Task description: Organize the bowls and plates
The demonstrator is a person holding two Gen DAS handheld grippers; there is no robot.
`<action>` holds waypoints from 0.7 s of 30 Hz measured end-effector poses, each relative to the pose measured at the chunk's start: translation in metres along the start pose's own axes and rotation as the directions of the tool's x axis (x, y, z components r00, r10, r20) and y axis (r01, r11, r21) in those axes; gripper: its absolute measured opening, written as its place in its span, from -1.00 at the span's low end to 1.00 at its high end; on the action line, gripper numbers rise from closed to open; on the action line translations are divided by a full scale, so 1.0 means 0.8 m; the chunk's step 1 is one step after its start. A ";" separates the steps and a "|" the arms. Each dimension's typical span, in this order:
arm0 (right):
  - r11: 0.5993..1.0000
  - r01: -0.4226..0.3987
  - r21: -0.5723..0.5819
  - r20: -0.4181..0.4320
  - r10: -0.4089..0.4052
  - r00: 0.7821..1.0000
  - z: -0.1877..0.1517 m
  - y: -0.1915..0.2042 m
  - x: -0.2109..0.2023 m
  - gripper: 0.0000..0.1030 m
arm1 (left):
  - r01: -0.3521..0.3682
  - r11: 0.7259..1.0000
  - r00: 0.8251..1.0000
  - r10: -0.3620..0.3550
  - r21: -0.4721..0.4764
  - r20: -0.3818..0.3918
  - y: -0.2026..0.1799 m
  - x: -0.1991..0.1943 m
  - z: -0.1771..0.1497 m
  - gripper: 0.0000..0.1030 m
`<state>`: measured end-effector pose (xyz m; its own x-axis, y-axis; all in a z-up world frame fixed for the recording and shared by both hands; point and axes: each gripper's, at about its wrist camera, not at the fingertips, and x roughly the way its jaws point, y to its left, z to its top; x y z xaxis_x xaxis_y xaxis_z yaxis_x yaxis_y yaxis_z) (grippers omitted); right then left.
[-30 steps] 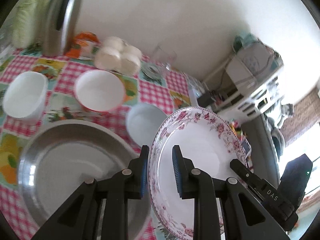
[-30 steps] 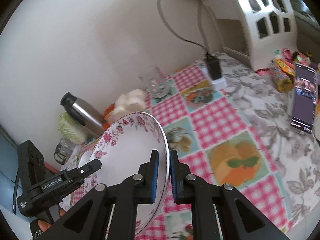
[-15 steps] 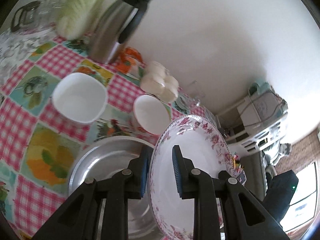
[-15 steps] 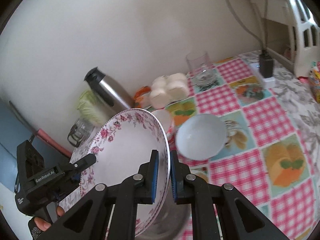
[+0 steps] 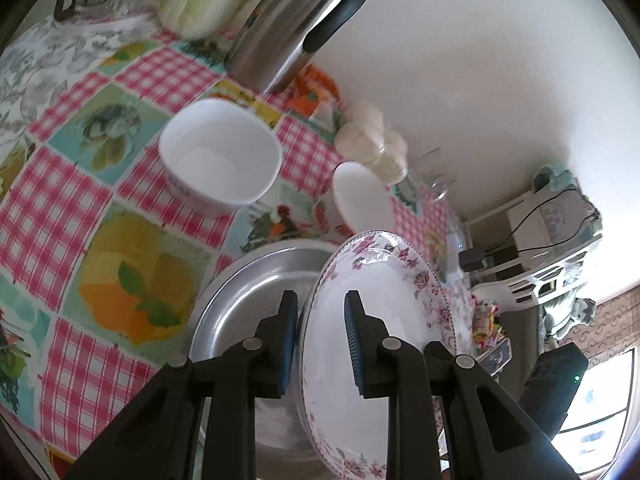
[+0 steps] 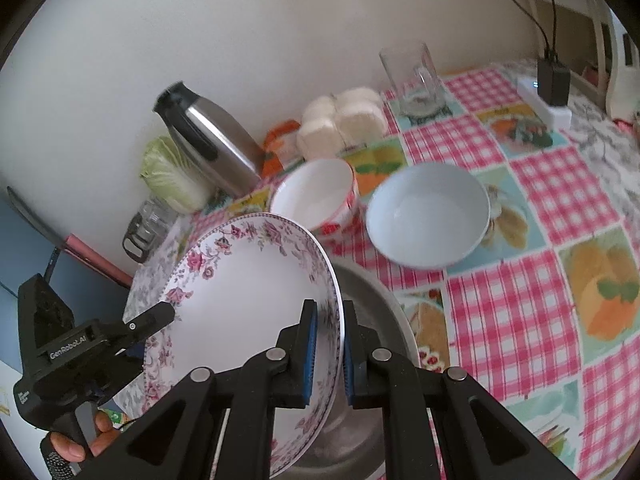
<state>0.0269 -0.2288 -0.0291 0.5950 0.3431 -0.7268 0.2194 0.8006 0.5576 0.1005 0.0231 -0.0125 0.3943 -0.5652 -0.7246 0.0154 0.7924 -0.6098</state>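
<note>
- We are clamping the left gripper (image 5: 320,340) on the near rim of the white, pink-flowered ceramic plate (image 5: 376,320).
- We are pinching the plate's opposite rim with the right gripper (image 6: 328,344), its pads tight on it.
- The plate is hanging tilted over the round steel basin (image 5: 248,304).
- The white square bowl (image 5: 220,152) is sitting at ten o'clock from the plate, the pale blue round bowl (image 6: 428,216) at two o'clock.

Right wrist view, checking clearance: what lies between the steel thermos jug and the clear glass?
Stacked white buns and an orange packet, by the wall.
</note>
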 end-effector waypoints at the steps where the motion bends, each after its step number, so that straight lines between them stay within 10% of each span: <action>1: 1.000 0.009 0.000 -0.009 -0.009 1.000 -0.003 -0.002 0.004 -0.76 | -0.014 1.000 1.000 0.014 -0.002 -0.013 0.002 0.006 -0.001 -0.54; 21: 0.994 0.103 -0.043 -0.113 -0.108 0.988 -0.023 -0.005 0.043 -0.77 | -0.120 0.988 0.983 0.105 -0.097 -0.148 0.040 0.053 -0.015 -0.54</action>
<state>0.0325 -0.2113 -0.0640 0.4764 0.3085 -0.8233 0.2458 0.8523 0.4616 0.1068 0.0221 -0.0665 0.2530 -0.5068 -0.8241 -0.1207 0.8286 -0.5466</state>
